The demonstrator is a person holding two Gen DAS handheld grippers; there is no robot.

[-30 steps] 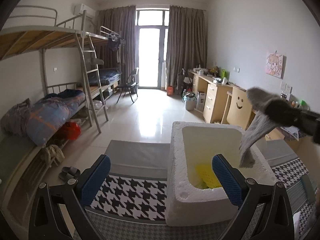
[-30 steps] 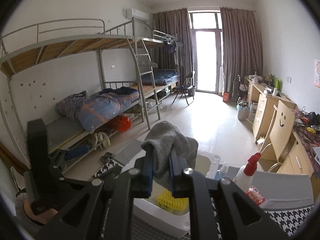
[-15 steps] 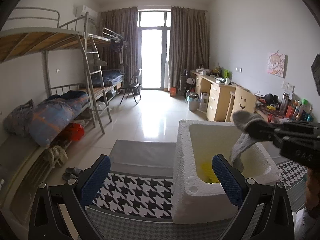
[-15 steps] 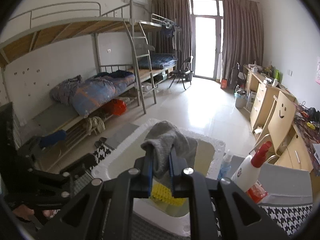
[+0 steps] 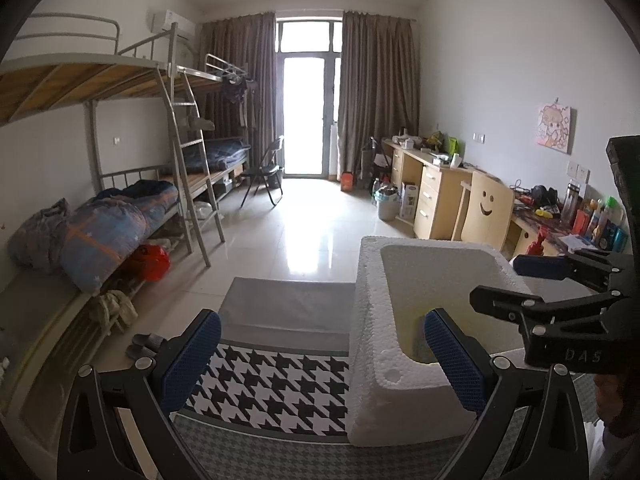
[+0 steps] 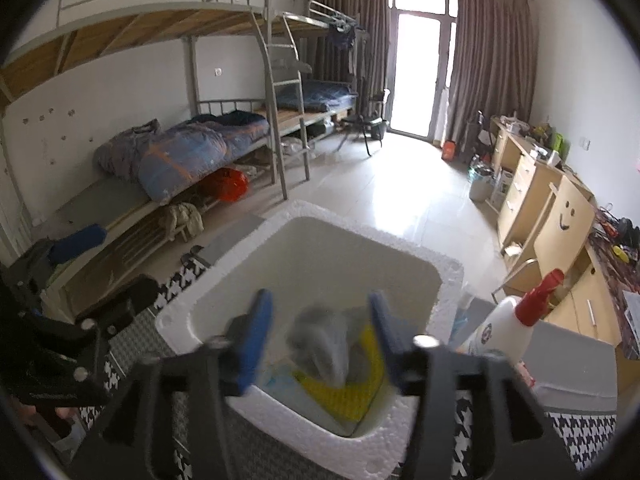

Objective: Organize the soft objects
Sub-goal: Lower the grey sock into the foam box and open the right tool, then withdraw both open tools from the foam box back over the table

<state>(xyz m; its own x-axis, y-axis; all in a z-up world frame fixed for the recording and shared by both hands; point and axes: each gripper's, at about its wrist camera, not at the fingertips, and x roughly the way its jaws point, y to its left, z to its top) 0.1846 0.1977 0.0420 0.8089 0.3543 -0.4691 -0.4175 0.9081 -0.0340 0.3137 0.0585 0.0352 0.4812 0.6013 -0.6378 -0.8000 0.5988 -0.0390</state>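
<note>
On the houndstooth cloth that covers my desk stands the white foam box, and both of my views look across it down the room. In the left wrist view, my left hand-held gripper hangs with its blue pads wide apart and nothing between them; the left pad is over the cloth, the right pad is over the box's near corner. From here I see only the pale inner wall of the box, not its floor. At the right edge of this view my right hand-held gripper reaches over the box from the side, jaws spread.

The right wrist view looks down into the box. At far left, blurred, is my left hand-held gripper, with its far pad near the bunk bed. In the middle, my right hand-held gripper is spread open over the box, holding nothing. The grey cloth, smeared by motion, is inside the box between the pads and clear of them, over a yellow ridged pad. Just right of the box stands a white spray bottle with a red trigger.
</note>
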